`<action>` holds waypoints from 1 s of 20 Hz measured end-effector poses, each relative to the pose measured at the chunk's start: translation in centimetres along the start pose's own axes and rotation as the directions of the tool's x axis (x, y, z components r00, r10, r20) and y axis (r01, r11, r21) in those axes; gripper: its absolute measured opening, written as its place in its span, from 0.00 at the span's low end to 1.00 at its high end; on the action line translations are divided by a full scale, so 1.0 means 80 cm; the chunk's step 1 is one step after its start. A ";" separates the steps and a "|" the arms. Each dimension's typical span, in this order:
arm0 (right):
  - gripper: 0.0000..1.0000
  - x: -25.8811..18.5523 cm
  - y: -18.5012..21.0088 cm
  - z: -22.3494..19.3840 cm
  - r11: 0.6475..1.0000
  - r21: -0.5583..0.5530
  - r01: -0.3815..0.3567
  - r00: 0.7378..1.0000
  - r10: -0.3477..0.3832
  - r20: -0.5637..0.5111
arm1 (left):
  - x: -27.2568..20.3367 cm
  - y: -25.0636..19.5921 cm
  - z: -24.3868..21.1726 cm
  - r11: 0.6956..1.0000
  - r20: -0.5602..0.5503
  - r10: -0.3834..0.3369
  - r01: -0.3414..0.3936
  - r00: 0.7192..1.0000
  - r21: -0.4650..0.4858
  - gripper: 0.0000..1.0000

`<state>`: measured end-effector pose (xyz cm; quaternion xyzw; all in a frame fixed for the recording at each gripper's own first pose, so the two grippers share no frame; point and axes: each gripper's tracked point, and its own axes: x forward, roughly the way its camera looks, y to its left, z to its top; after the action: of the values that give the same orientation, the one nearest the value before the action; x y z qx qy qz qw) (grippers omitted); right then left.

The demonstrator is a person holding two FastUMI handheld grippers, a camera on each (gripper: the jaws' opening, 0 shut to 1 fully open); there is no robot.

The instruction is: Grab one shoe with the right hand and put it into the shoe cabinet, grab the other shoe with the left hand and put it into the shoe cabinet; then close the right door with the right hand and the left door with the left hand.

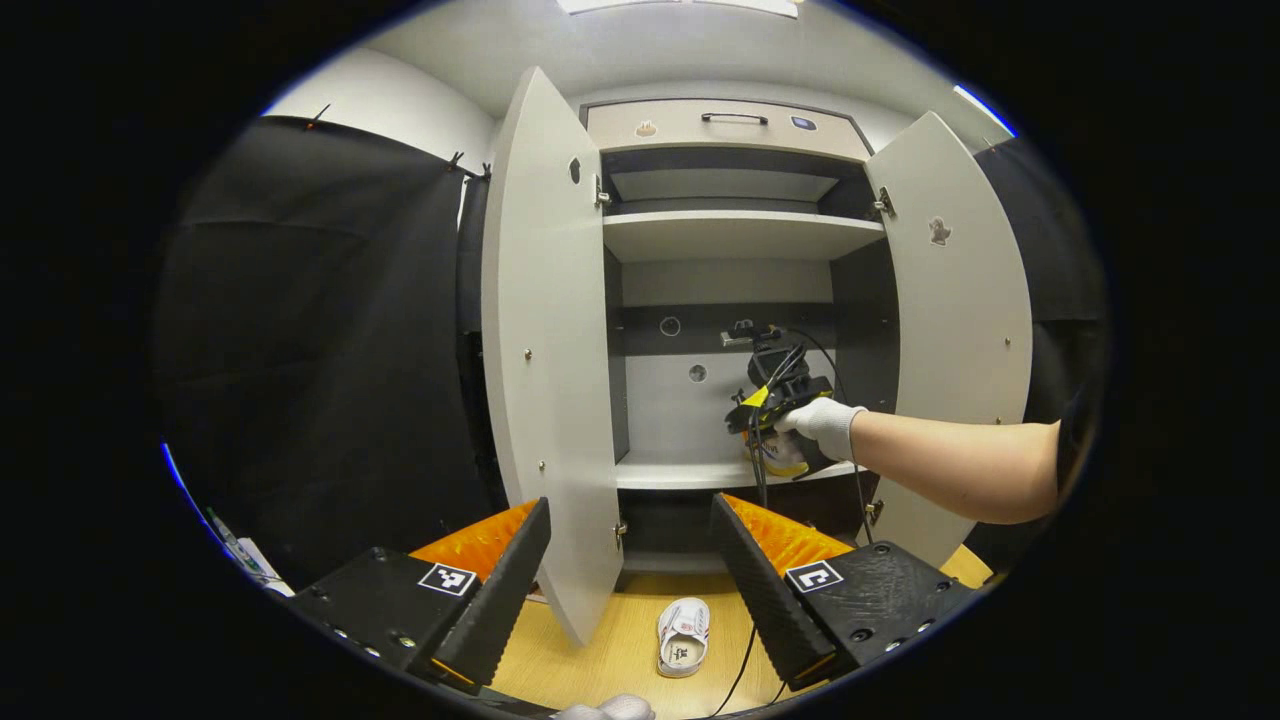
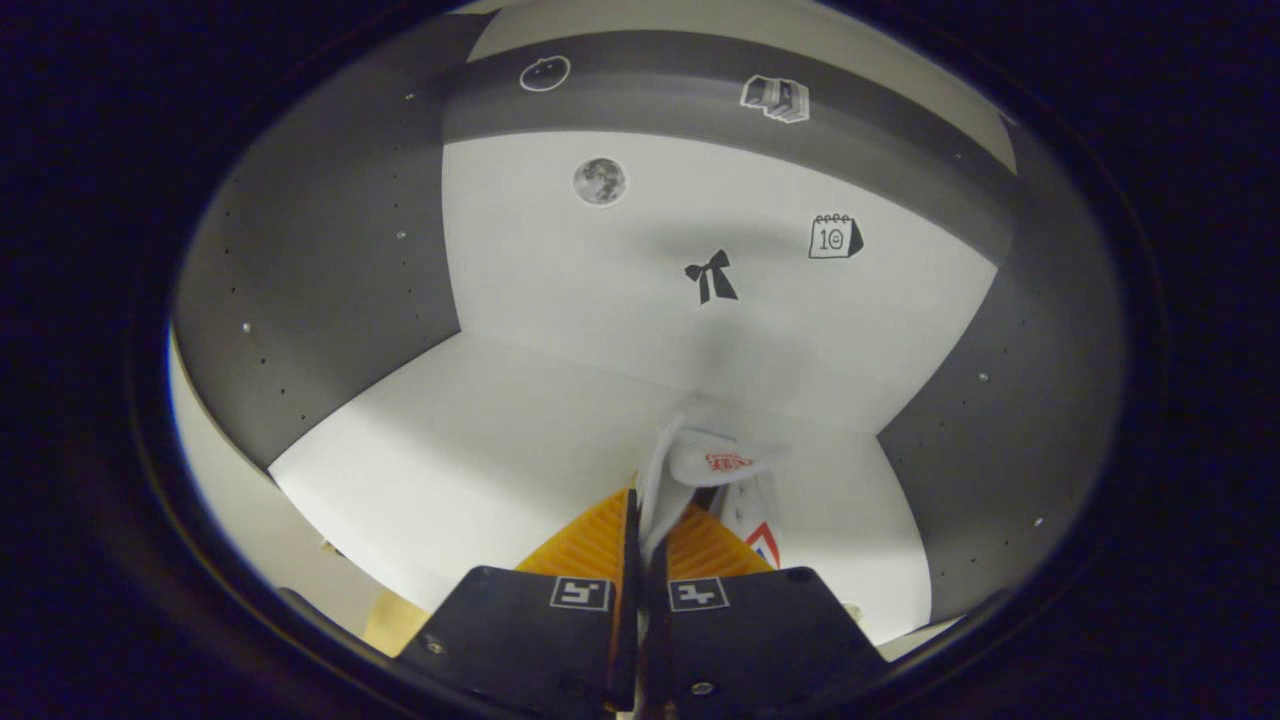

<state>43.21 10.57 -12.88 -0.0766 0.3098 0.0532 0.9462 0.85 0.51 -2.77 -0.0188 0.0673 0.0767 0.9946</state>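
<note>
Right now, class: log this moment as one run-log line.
right gripper: shut on first shoe, inside shoe cabinet | left gripper: open | second shoe: on floor | both doors: open

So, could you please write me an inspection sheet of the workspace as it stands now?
Surface: wooden floor in front of the shoe cabinet.
Job's things: one white shoe held over the cabinet's lower shelf; other shoe lies on the floor; both doors open.
Clutter: nothing seen.
Grippers: right hand-held gripper shut on the shoe; left hand-held gripper open, empty.
Cables: black cable hangs from the right hand-held gripper.
Surroundings: black cloth wall; stickers on the cabinet's back panel.
</note>
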 end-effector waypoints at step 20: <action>1.00 -0.376 -0.036 -0.129 0.978 0.209 -0.014 0.835 -0.104 0.540 | -0.017 0.010 0.001 0.996 0.049 -0.090 0.089 0.995 0.025 0.96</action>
<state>13.53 4.28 -2.92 0.0323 0.0280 0.0185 0.9989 -0.62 1.08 -2.51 -0.0085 0.0424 0.0316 0.9986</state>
